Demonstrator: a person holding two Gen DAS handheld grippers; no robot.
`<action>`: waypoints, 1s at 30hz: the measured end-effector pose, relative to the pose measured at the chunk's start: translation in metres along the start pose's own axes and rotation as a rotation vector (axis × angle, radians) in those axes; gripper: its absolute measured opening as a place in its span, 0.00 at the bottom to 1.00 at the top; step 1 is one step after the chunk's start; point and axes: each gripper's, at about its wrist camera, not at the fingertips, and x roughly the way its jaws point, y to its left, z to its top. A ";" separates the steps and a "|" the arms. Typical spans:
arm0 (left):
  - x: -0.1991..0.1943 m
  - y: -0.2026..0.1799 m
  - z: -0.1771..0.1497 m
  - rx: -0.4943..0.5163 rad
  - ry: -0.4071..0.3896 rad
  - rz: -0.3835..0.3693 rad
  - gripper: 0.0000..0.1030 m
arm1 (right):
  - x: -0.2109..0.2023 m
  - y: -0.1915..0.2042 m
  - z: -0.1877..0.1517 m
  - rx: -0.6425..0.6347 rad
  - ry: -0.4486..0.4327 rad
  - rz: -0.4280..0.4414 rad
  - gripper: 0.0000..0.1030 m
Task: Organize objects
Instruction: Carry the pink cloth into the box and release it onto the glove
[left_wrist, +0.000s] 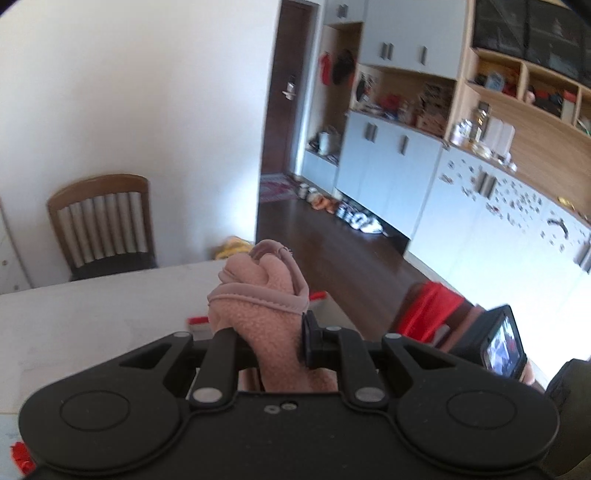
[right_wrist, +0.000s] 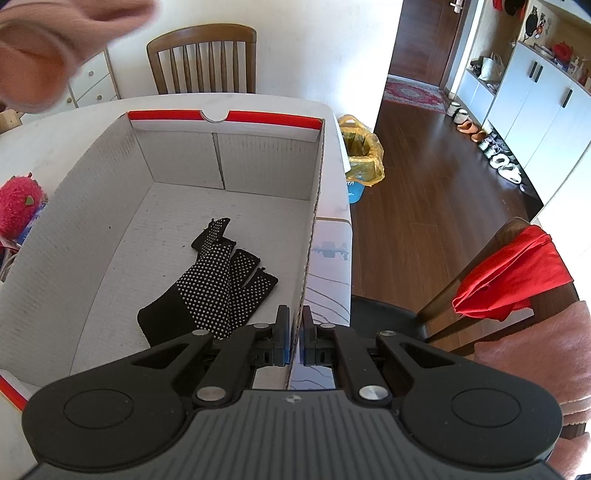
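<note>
My left gripper (left_wrist: 267, 341) is shut on a pink fleece glove (left_wrist: 258, 295) and holds it up above the white table (left_wrist: 92, 317). The same glove shows blurred at the top left of the right wrist view (right_wrist: 55, 40), above the box. My right gripper (right_wrist: 294, 332) is shut on the right wall of an open white cardboard box with a red rim (right_wrist: 221, 116). A black glove with white grip dots (right_wrist: 218, 284) lies on the box floor.
A pink plush toy (right_wrist: 18, 205) sits left of the box. A wooden chair (right_wrist: 203, 59) stands behind the table. Another chair with a red cloth (right_wrist: 513, 273) is at the right. A yellow-bagged bin (right_wrist: 360, 151) stands on the floor by the table.
</note>
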 end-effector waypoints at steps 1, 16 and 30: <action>0.007 -0.005 -0.002 0.006 0.014 -0.010 0.13 | 0.000 -0.001 0.000 0.002 0.000 0.001 0.04; 0.085 -0.032 -0.037 0.045 0.178 -0.046 0.13 | 0.000 -0.004 0.000 0.023 -0.001 0.015 0.04; 0.140 -0.025 -0.063 -0.035 0.352 -0.124 0.14 | 0.000 -0.009 0.000 0.041 0.009 0.033 0.04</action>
